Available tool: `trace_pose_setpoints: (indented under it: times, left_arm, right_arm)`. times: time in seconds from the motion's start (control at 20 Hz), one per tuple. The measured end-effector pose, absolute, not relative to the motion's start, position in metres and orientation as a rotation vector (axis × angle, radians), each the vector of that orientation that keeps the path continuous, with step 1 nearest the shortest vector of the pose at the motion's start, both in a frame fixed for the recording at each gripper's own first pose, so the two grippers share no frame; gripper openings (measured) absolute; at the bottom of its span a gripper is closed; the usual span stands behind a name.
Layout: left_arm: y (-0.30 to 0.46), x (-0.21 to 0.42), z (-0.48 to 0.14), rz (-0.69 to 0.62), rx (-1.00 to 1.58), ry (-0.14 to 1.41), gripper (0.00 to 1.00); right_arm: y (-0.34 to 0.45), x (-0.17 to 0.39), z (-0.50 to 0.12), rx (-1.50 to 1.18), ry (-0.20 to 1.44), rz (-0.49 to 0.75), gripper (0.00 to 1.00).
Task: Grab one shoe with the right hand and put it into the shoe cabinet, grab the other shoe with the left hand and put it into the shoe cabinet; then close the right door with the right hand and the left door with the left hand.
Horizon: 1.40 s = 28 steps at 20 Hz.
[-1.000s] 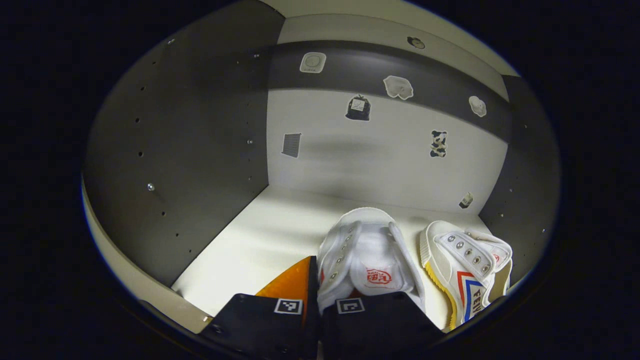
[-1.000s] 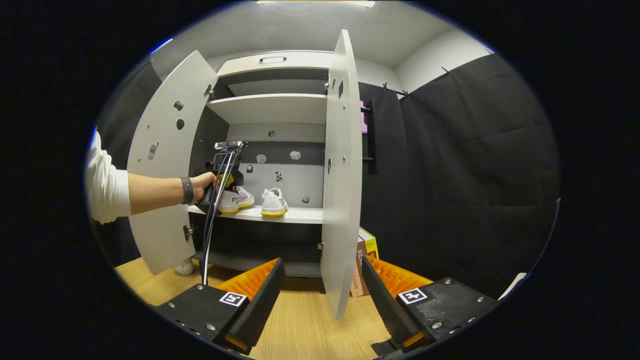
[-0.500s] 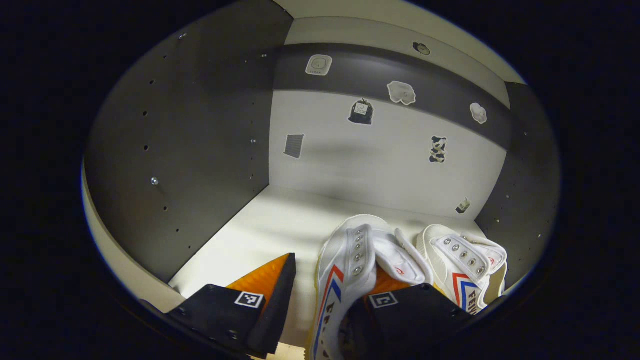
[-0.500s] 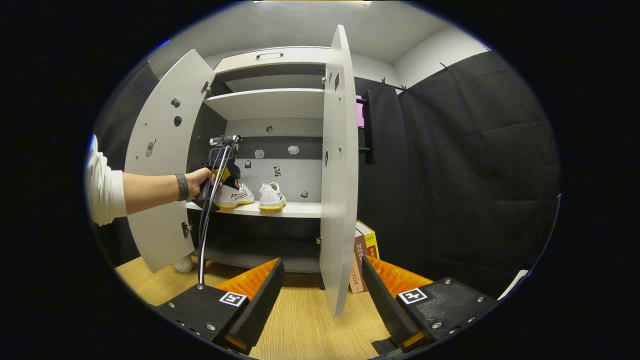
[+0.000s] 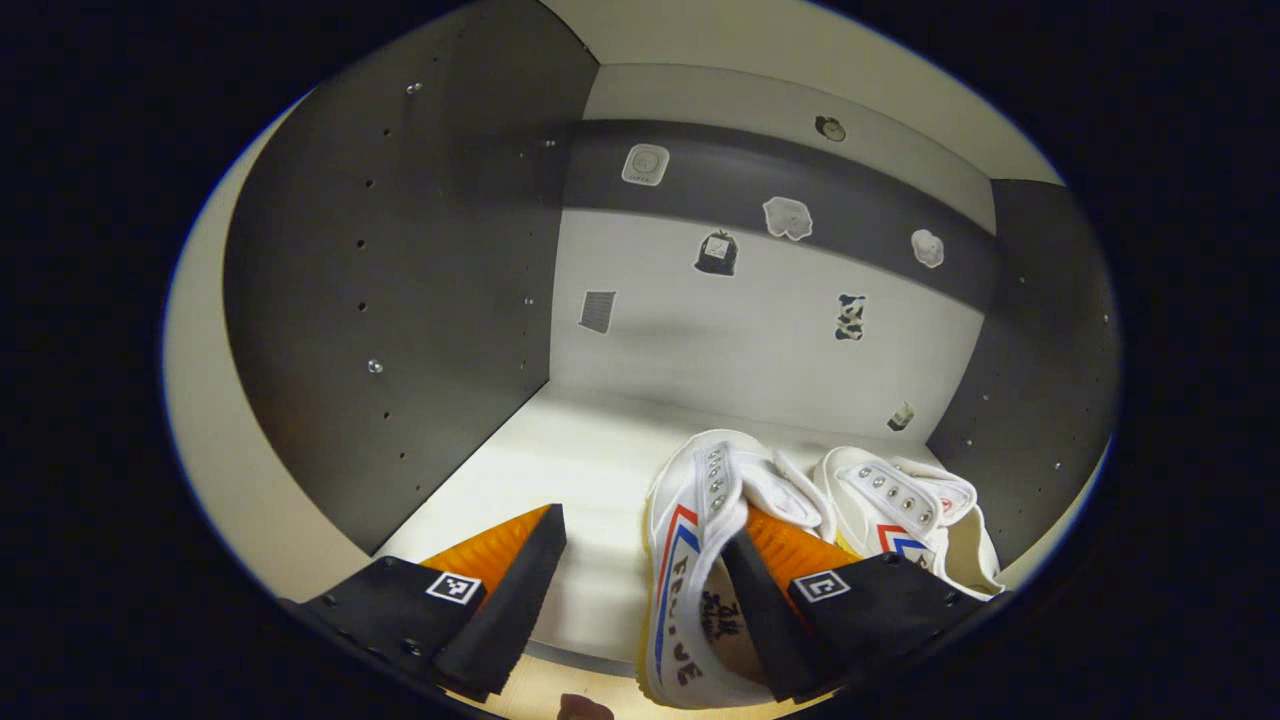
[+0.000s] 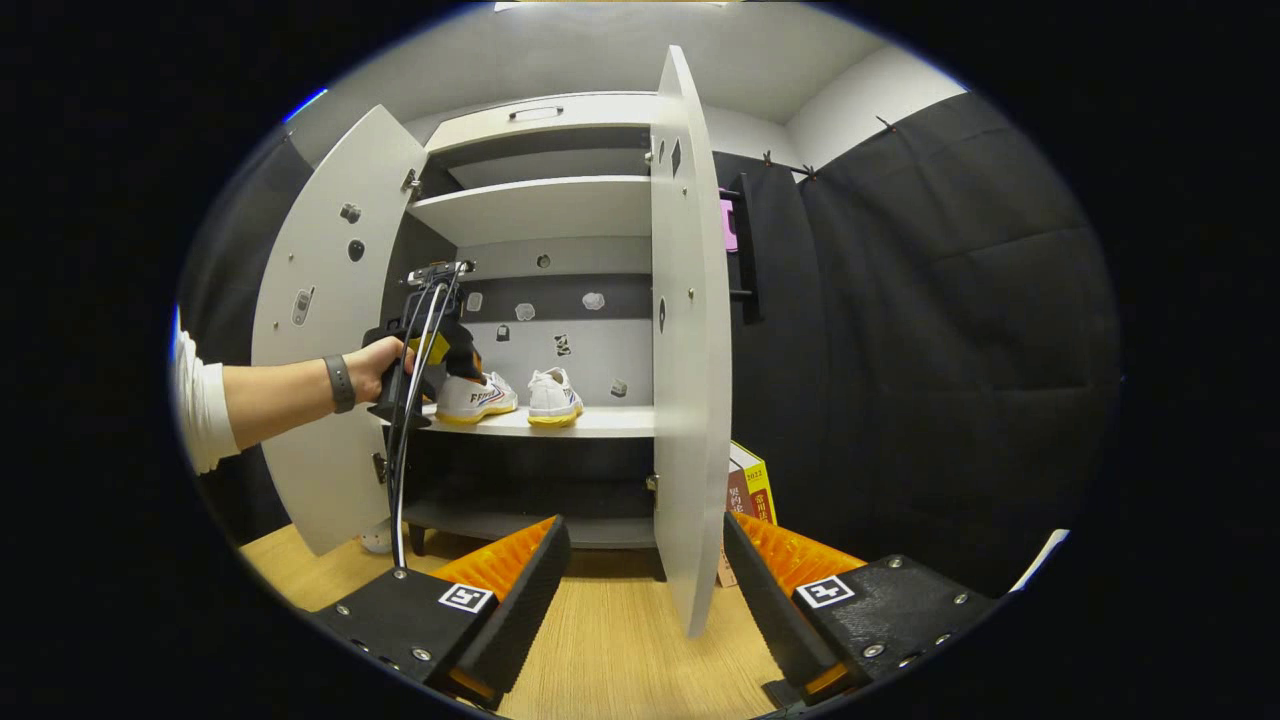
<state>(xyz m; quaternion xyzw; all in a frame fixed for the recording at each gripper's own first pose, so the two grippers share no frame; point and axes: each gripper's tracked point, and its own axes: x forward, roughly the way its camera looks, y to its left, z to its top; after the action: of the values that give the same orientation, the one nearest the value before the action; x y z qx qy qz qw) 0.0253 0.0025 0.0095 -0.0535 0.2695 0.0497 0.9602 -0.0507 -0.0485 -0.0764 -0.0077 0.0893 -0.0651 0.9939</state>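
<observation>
Two white shoes with red and blue stripes stand side by side on the cabinet's middle shelf (image 5: 560, 450). In the left gripper view the nearer shoe (image 5: 690, 540) lies between the fingers of my open left gripper (image 5: 640, 590), the right finger resting over its opening, with the second shoe (image 5: 910, 500) to its right. In the right gripper view a hand holds the left gripper (image 6: 445, 355) at the left shoe (image 6: 478, 397), beside the other shoe (image 6: 553, 395). My right gripper (image 6: 640, 600) hangs open and holds nothing, low in front of the cabinet.
Both cabinet doors stand open: the left door (image 6: 330, 330) and the right door (image 6: 685, 350), whose edge faces my right gripper. Books (image 6: 750, 490) lean beside the cabinet on the wooden floor (image 6: 610, 650). Stickers dot the back wall (image 5: 720, 330).
My left gripper has gone from shut on the shoe to open, leaving the shoe on the shelf, and has drawn back a little. The right gripper has barely shifted.
</observation>
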Motion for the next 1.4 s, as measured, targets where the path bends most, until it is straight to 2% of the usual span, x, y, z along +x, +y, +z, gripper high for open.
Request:
trace_pose_setpoints:
  times: [0.2, 0.55, 0.6, 0.65, 0.95, 1.2, 1.4]
  left_arm:
    - [-0.024, -0.004, 0.053, -0.011, -0.155, 0.436, 0.97]
    - [-0.049, -0.106, 0.131, -0.159, -0.141, 0.220, 0.96]
    - [-0.047, -0.120, 0.134, -0.161, -0.134, 0.208, 0.94]
    - [-0.045, -0.133, 0.136, -0.167, -0.126, 0.197, 0.97]
    - [-0.025, -0.209, 0.122, -0.149, -0.047, 0.089, 0.96]
    - [-0.032, -0.261, 0.089, -0.197, -0.107, 0.118, 0.94]
    - [-0.021, -0.280, 0.085, -0.149, -0.072, 0.087, 0.96]
  right_arm:
    - [-0.040, -0.048, -0.071, -0.010, 0.168, -0.104, 0.94]
    - [-0.031, -0.044, -0.058, -0.007, 0.137, -0.053, 0.94]
    - [-0.030, -0.045, -0.057, -0.007, 0.135, -0.045, 0.94]
    - [-0.029, -0.045, -0.055, -0.008, 0.135, -0.038, 0.94]
    - [-0.029, -0.047, -0.059, -0.009, 0.146, -0.017, 0.94]
    - [-0.021, -0.049, -0.065, 0.009, 0.159, 0.008, 0.94]
    - [-0.015, -0.049, -0.070, 0.031, 0.170, 0.024, 0.94]
